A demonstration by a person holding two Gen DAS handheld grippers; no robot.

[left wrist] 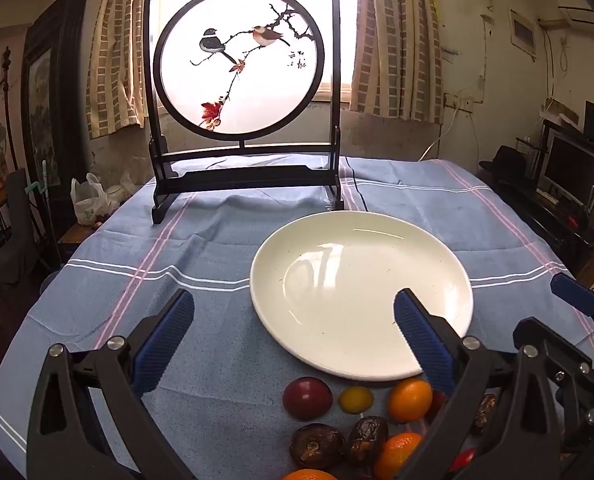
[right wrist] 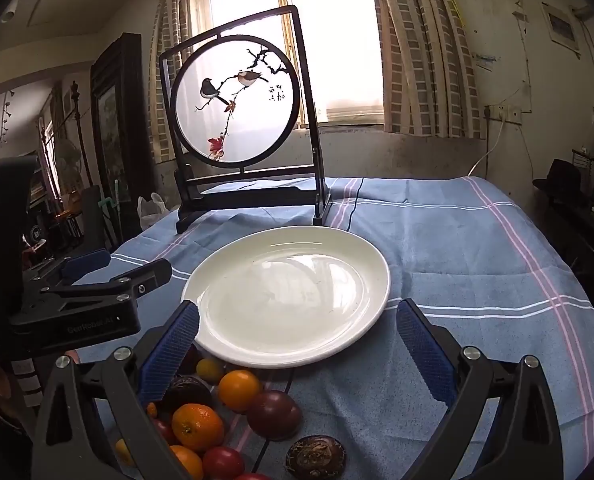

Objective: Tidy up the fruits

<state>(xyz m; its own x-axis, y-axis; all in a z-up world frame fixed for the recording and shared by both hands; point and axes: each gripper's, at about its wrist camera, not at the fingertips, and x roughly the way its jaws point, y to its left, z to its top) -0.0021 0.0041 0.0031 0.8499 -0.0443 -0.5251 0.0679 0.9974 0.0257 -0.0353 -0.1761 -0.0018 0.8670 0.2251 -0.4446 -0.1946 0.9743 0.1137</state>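
Note:
A white plate (left wrist: 361, 292) (right wrist: 289, 296) lies bare on the blue striped tablecloth (left wrist: 201, 248). Just in front of it sits a loose heap of fruit: a dark red plum (left wrist: 307, 397) (right wrist: 274, 413), a small yellow fruit (left wrist: 355, 399), oranges (left wrist: 410, 399) (right wrist: 239, 389), brown wrinkled dates (left wrist: 366, 439) and small red tomatoes (right wrist: 222, 462). My left gripper (left wrist: 293, 320) hovers open above the heap, nothing between its blue pads. My right gripper (right wrist: 297, 328) is open too, over the plate's near rim and the fruit. In the right wrist view the left gripper (right wrist: 97, 276) shows at the left.
A dark wooden table screen (left wrist: 243, 92) (right wrist: 241, 120) with a round bird painting stands behind the plate. A dark cable (left wrist: 355, 188) runs off the back of the table. A plastic bag (left wrist: 89, 200) sits beyond the left table edge, shelves and a monitor (left wrist: 573, 172) at right.

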